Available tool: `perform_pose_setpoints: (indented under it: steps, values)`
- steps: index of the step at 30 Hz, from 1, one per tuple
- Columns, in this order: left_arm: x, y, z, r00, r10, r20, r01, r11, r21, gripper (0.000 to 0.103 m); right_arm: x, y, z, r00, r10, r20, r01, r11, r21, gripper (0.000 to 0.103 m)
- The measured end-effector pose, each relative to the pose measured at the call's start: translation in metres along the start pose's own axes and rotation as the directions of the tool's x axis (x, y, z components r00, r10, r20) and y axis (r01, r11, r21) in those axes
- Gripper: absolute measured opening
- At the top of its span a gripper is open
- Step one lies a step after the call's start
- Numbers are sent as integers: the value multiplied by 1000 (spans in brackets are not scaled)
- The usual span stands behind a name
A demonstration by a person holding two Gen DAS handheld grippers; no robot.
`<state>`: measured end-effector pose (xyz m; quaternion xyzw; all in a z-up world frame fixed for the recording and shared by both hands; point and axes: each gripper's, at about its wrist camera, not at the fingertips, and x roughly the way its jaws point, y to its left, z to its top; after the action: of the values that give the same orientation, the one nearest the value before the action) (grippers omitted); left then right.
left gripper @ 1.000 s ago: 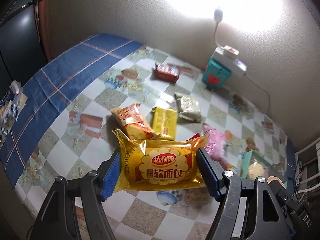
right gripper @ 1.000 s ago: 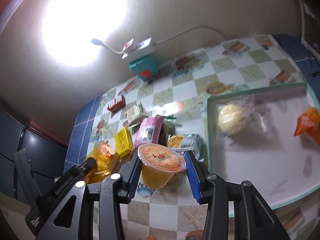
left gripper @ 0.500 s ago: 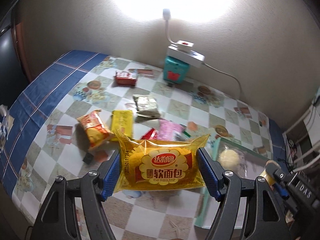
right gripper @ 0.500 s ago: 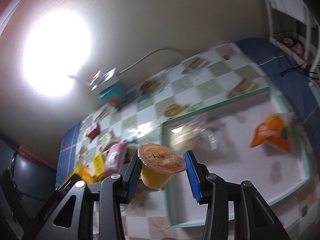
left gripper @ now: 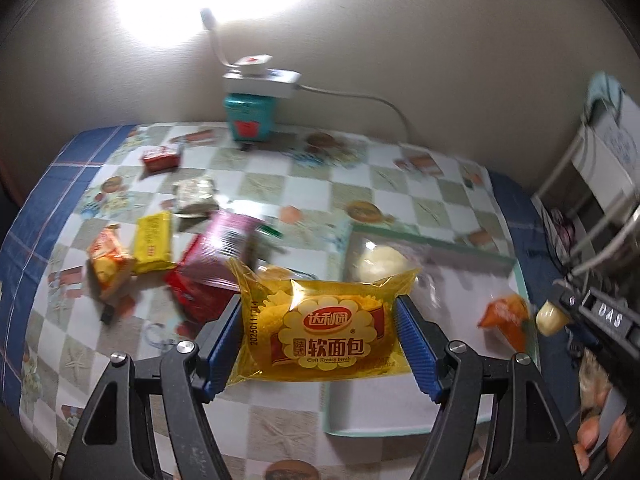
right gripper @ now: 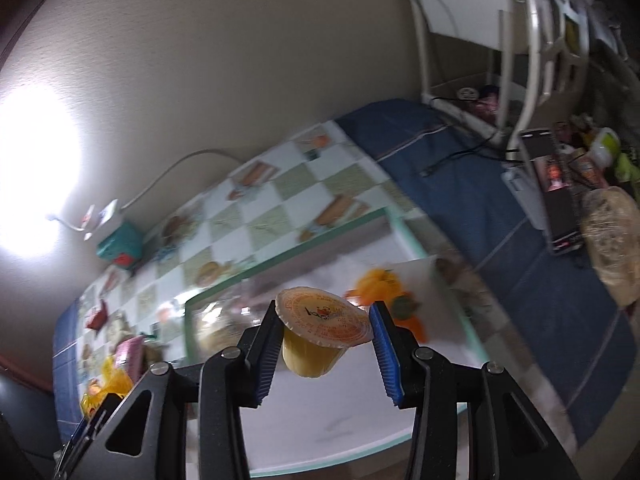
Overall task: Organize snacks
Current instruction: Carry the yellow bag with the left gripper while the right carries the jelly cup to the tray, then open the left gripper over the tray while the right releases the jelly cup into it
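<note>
Left wrist view: left gripper (left gripper: 320, 344) clamped on yellow bread pack (left gripper: 324, 328) above tray (left gripper: 400, 428) near edge, right gripper (right gripper: 324, 344) gripping jelly cup (right gripper: 316, 336) over tray interior; carry step, next lower and release inside.

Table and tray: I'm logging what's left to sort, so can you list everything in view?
Soft bread pack: 1, yellow, held in left gripper.
Jelly cup: 1, orange-yellow, held in right gripper.
Tray: 1, green-rimmed, table's right side.
Round bun: 1, pale, in tray.
Orange packet: 1, in tray.
Loose snacks: about six, mixed colours, left of tray.
Power strip: 1, white, on teal box.
Left gripper: blue pads.
Right gripper: blue pads.
</note>
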<state>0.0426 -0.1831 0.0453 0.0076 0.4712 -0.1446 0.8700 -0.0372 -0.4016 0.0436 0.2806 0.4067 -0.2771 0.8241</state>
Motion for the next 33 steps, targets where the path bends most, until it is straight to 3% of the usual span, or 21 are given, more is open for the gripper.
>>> perform_pose_setpoints:
  steps: [7, 14, 23, 33]
  values:
    - [19, -45, -17, 998, -27, -58, 33, 993, 113, 74, -5, -19, 2, 995, -93, 17, 94, 995, -25, 46]
    - [46, -63, -32, 991, -16, -130, 37, 986, 161, 74, 18, -24, -5, 982, -176, -69, 166, 979, -121, 46]
    - [72, -64, -41, 983, 7, -181, 26, 983, 179, 74, 52, -34, -23, 956, -225, -187, 194, 966, -171, 46]
    - [82, -63, -46, 983, -4, -186, 39, 982, 186, 75, 71, -33, -28, 940, -229, -251, 178, 961, -211, 47]
